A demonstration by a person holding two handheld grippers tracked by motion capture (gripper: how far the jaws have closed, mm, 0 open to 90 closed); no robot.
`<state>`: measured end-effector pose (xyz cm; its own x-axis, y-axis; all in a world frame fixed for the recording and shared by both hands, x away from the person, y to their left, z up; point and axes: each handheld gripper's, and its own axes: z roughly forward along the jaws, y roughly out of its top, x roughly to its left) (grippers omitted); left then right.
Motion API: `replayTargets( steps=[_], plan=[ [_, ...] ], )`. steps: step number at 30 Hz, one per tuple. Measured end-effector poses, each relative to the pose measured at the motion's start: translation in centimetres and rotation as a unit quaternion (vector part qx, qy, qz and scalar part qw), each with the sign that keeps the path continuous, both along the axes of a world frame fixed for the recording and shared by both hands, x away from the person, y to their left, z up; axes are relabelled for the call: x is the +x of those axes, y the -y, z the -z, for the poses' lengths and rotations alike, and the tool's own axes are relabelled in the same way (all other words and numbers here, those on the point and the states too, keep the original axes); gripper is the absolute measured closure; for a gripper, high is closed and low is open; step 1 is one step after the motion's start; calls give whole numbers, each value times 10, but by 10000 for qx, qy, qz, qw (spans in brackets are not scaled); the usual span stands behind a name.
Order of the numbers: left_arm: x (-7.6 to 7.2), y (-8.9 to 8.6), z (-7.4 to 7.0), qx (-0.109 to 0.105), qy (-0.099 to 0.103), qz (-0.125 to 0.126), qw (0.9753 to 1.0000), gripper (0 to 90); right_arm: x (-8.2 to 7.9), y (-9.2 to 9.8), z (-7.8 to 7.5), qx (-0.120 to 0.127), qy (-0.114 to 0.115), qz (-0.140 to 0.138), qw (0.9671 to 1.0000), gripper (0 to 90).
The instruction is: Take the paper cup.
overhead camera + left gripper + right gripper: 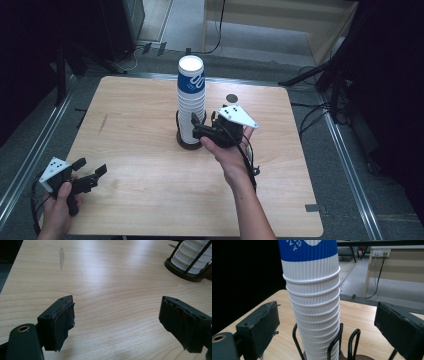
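The cup stack (pixel 191 97) stands upright in its wire holder (pixel 186 141); right tongs (pixel 199 126) spread wide around it, untouching; left tongs (pixel 90 171) spread, empty.

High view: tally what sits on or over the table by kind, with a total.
Stack of paper cups: 1
Black wire holder: 1
Grippers: 2, the left gripper and the right gripper, both open
Round dark disc on the table: 1
Total: 5

cup stack (pixel 190 97) stands upside down in wire holder (pixel 189 142) at the table's (pixel 150 200) middle | my right gripper (pixel 199 126) just right of holder, jaws facing the stack | my left gripper (pixel 91 173) at near-left corner, well apart
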<state>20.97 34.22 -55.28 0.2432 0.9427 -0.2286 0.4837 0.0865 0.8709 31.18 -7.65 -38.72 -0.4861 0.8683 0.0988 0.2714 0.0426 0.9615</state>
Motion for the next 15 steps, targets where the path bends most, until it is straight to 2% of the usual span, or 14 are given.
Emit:
replayTargets(
  steps=[15],
  plan=[
    [0,0,0,2,-1,9,10000,138,7,-16,-1,62,43,-16,10000,58]
  ],
)
